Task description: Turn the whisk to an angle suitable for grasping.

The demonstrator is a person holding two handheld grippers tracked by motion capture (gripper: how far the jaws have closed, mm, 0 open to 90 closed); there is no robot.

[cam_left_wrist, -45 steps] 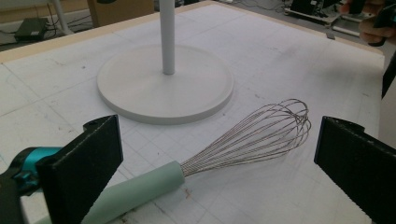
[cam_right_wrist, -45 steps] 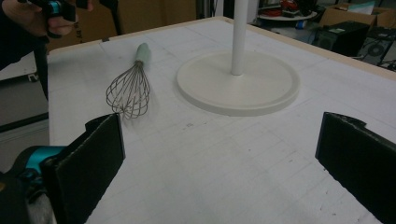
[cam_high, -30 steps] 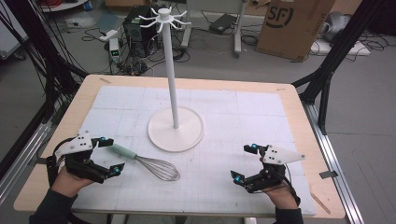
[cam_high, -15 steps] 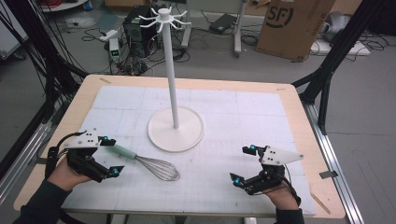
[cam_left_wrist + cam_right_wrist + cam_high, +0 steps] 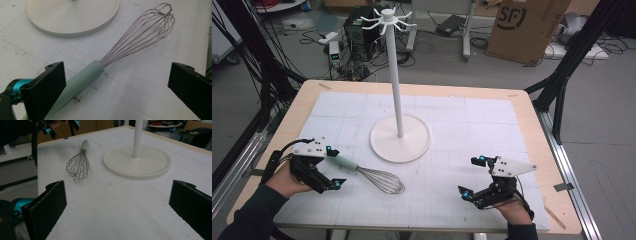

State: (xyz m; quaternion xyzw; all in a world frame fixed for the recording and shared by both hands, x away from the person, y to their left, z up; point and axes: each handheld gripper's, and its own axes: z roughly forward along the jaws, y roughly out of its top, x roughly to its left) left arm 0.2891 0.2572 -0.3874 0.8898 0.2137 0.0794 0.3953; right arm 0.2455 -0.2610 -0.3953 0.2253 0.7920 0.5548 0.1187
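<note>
The whisk [image 5: 371, 175] lies flat at the bench's [image 5: 522, 120] near left, its handle between the wide left tongs [image 5: 331, 167] for a grasp, while the right tongs [image 5: 473, 176], also wide, wait near right.

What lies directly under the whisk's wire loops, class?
Under the whisk lies the white gridded mat, visible through the wires. The mat beneath the handle is covered.
</note>
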